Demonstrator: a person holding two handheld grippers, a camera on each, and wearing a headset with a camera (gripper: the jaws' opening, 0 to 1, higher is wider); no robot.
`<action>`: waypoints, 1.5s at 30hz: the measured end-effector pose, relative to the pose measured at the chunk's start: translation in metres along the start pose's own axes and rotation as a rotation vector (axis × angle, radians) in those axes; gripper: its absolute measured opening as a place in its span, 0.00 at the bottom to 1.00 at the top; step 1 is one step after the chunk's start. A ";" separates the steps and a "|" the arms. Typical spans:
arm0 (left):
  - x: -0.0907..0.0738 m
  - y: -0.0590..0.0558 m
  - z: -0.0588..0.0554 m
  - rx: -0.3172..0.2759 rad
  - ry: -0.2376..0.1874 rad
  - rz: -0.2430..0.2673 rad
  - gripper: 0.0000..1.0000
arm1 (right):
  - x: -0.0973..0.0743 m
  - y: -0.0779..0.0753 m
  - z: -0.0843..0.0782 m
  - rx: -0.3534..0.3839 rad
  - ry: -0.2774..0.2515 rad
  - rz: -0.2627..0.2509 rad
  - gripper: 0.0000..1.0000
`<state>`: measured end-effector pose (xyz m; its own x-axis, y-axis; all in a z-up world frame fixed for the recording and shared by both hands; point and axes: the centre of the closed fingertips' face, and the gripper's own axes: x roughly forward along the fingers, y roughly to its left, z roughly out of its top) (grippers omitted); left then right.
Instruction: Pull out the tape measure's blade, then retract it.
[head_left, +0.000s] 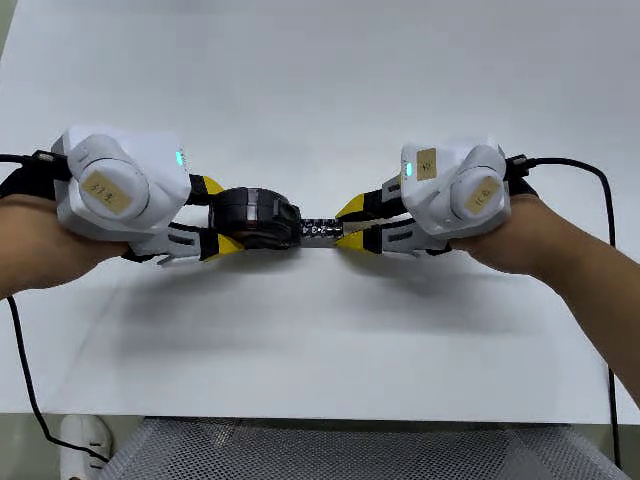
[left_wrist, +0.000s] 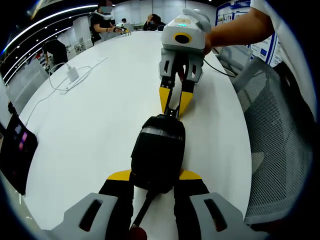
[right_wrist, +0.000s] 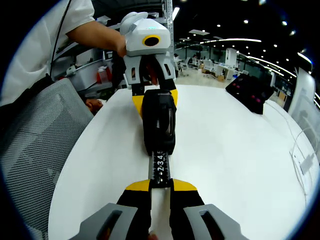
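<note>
A black tape measure (head_left: 255, 217) sits above the white table (head_left: 320, 340), clamped between the yellow-tipped jaws of my left gripper (head_left: 222, 215). The case (left_wrist: 157, 152) fills the space between the left jaws. A short stretch of blade (head_left: 320, 231) with black and white numbers sticks out of the case toward the right. My right gripper (head_left: 352, 225) is shut on the blade's end. In the right gripper view the blade (right_wrist: 160, 168) runs from the case (right_wrist: 159, 121) down into my right gripper (right_wrist: 160, 186). The two grippers face each other, close together.
A grey mesh chair (head_left: 350, 450) stands at the table's near edge. Black cables (head_left: 605, 260) trail from both grippers. A white charger and cord (left_wrist: 72, 74) lie far off on the table, and a dark device (right_wrist: 250, 87) sits at its far side. People stand in the background.
</note>
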<state>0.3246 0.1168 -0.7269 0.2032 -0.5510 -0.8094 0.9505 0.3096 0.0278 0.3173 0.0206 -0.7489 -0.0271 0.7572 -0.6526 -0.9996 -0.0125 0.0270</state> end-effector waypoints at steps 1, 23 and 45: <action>0.000 0.000 0.000 0.001 0.000 0.000 0.25 | -0.001 0.000 0.000 0.003 0.001 -0.001 0.09; 0.000 0.000 0.000 0.003 -0.002 0.000 0.25 | -0.020 0.001 -0.015 0.011 0.028 -0.018 0.09; 0.000 -0.001 -0.001 0.003 -0.001 0.005 0.25 | -0.037 0.000 -0.027 0.001 0.059 -0.052 0.09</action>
<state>0.3239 0.1173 -0.7270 0.2084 -0.5504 -0.8084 0.9501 0.3101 0.0338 0.3176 -0.0246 -0.7450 0.0246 0.7169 -0.6967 -0.9996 0.0268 -0.0077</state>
